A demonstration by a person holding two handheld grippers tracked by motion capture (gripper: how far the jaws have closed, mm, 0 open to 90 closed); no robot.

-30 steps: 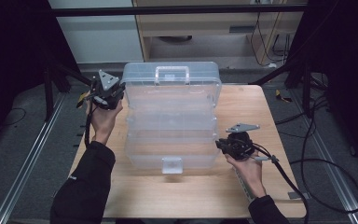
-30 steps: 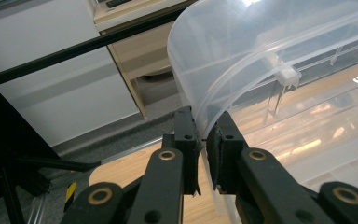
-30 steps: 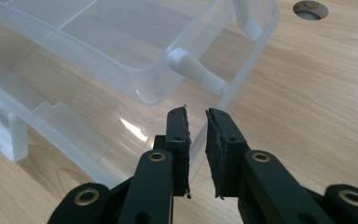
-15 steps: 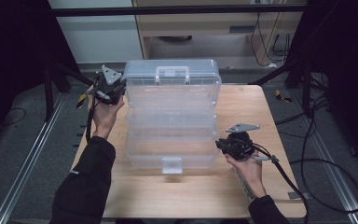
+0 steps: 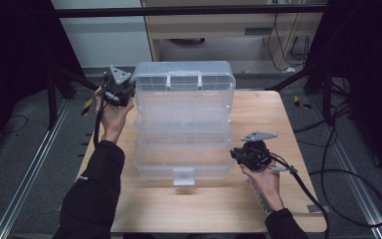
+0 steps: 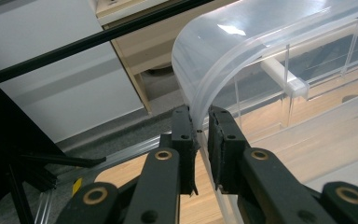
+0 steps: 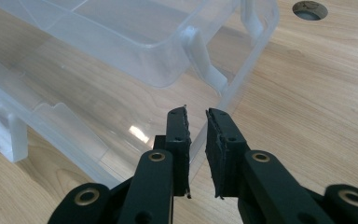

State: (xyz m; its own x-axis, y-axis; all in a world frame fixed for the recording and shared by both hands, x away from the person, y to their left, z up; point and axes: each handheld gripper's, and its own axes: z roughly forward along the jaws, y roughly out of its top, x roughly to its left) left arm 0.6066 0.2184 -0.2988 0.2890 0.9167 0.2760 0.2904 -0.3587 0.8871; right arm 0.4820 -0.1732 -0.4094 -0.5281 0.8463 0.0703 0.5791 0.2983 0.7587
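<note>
box (image 5: 181,124) on table (image 5: 288,129), grippers either side

Clear plastic organizer box (image 5: 183,124) lies open on the wooden table, lid (image 5: 184,89) apparently raised upright.

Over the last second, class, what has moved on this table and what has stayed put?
The left tongs, clamped on the lid edge of the clear plastic box, have shifted slightly toward the far side, tipping the lid further open. The right tongs stay at the box's near right rim, and the base has not moved.
</note>
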